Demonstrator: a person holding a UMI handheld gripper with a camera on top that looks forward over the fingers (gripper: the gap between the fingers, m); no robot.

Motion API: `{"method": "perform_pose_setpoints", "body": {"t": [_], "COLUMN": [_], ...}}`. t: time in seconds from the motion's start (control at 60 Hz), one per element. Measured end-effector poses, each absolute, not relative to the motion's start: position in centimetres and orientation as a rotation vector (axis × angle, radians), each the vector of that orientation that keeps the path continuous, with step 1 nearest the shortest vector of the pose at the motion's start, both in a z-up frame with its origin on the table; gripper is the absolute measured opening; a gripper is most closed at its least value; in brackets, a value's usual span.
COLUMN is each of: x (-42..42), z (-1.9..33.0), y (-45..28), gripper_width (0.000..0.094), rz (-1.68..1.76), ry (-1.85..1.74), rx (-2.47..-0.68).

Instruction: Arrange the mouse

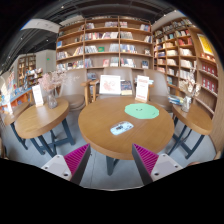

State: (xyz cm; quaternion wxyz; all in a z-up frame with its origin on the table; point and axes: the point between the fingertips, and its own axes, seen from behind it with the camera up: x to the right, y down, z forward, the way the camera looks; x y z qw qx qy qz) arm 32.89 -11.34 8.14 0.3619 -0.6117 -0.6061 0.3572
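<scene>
Gripper [107, 160]: jaws stand apart, nothing between them, both pads bare. It hangs short of the round wooden table [100, 115], apparently lined up for an approach. A small pale object [122, 127], judged to be the mouse, lies on the near part of the table, beyond the fingers and untouched. Just behind it sits a green round mat [141, 111], likely the intended resting place. Upright sign cards [110, 85] stand further back. Neighbouring tables flank it; bookshelves [100, 40] line the room's walls.
</scene>
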Motion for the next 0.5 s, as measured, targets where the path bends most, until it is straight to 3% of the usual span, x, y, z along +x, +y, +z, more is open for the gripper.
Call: {"method": "perform_pose_setpoints", "body": {"t": [0.5], "x": [22.4], "z": [1.6], "y": [-9.9], "gripper_width": [0.0858], "rz": [0.86], "ry": [-1.556], "rx": [-1.63]}}
